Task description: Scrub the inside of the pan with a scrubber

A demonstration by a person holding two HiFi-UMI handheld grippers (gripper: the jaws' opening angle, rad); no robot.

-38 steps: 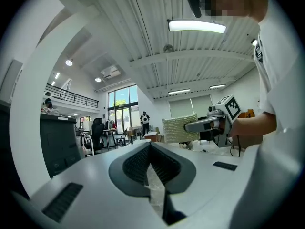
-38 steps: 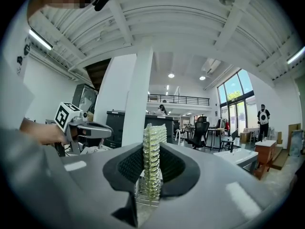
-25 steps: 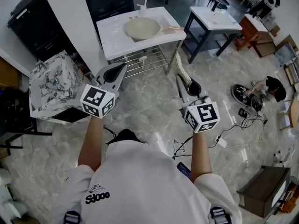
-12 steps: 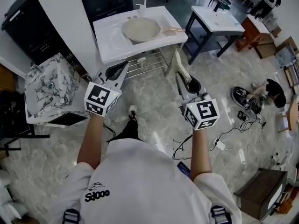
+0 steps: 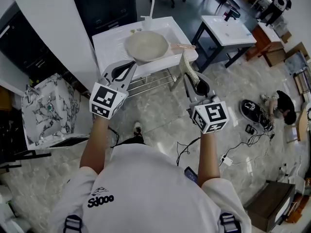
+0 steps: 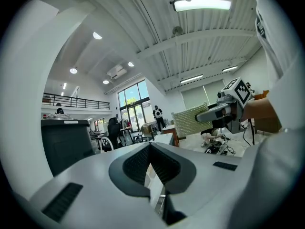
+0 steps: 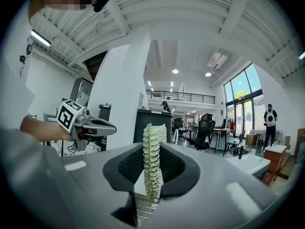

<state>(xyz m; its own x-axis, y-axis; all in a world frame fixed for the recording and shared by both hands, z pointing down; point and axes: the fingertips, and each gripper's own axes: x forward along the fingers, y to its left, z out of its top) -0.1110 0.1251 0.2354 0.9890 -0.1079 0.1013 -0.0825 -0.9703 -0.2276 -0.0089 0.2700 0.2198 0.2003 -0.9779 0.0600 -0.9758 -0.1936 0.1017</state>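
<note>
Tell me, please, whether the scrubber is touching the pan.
Apart. The right gripper view shows the scrubber standing free in air; the head view shows the pan ahead in the sink.

A white printed shirt (image 5: 146, 188) is worn — left hand-held gripper (image 6: 150, 148), right hand-held gripper (image 7: 152, 149) are grey.

White counter (image 5: 109, 42), moulded top with a basin, stands on a light metal frame with a wire shelf (image 5: 153, 79) beneath. Pan (image 5: 146, 46) sits upright in the basin, pale inside, its wooden handle (image 5: 184, 46) reaching right to the rim. Faucet (image 5: 146, 18) rises at the back edge, behind the pan.

Floor (image 5: 160, 115): pale marbled tile. To the right stands a second white counter (image 5: 228, 25) on a dark frame (contents too small to tell). A marble-patterned box (image 5: 48, 110) stands to the left. Loose cables (image 5: 238, 140) and a dark round object (image 5: 252, 111) lie further right.
</note>
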